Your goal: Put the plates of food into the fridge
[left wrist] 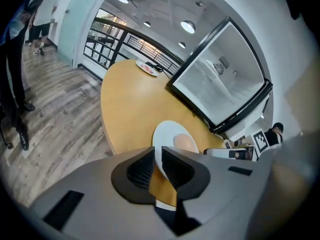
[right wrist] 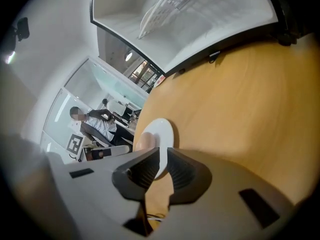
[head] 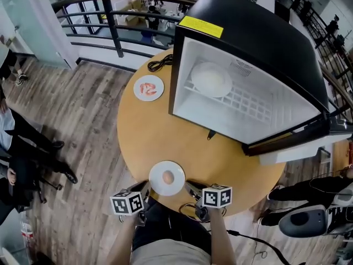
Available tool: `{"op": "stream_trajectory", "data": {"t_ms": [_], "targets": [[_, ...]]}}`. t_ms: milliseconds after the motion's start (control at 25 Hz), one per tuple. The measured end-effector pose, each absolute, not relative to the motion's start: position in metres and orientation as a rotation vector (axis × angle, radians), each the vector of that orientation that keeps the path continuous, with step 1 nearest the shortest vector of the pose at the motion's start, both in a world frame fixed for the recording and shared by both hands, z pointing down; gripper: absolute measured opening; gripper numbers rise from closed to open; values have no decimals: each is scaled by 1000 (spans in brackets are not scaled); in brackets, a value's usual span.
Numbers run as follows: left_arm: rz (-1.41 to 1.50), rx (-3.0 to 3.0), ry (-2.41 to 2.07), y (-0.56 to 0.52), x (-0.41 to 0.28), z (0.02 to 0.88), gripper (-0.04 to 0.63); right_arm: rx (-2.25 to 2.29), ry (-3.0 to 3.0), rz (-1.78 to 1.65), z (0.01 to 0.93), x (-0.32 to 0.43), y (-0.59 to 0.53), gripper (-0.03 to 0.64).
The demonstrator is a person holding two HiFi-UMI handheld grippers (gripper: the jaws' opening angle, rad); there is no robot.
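Pinching opposite rims of the plate (head: 167,178), left tool (left wrist: 159,166) and right tool (right wrist: 163,166) hold it between them.

Head cam is looking steeply down on the round table (head: 149,139), left gripper (head: 145,189) and right gripper (head: 191,189) at frame bottom. Gripper cams are riding close behind their jaws, facing the open fridge (head: 259,43) ahead. All three are sharing the white plate (head: 175,187) at the jaw tips.

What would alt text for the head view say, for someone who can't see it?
The left gripper and right gripper pinch opposite rims of a white plate of food at the near edge of a round table. Beyond, an open fridge holds a second plate on its shelf; a third plate sits on the table left of it.
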State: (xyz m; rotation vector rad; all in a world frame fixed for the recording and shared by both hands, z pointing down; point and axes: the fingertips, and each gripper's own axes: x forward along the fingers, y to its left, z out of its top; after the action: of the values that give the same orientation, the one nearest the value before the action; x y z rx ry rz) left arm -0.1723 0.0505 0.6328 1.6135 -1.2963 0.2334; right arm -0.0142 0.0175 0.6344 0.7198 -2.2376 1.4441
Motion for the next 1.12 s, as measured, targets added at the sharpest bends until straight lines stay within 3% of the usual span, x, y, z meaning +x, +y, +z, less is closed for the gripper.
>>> {"op": "stream_trajectory", "data": {"t_ms": [240,520,1120], "targets": [[157,1555,-1211,55,-160,643,88,713,-2190,1515,646,-13,25,63],[4,1472,-1132,54,-152,645,94,737,-2145,1638,647,-15,20,64],[-47,1407,-1094,53,-148,649,91,747,-2064,2033,642,-26,12,63]]}}
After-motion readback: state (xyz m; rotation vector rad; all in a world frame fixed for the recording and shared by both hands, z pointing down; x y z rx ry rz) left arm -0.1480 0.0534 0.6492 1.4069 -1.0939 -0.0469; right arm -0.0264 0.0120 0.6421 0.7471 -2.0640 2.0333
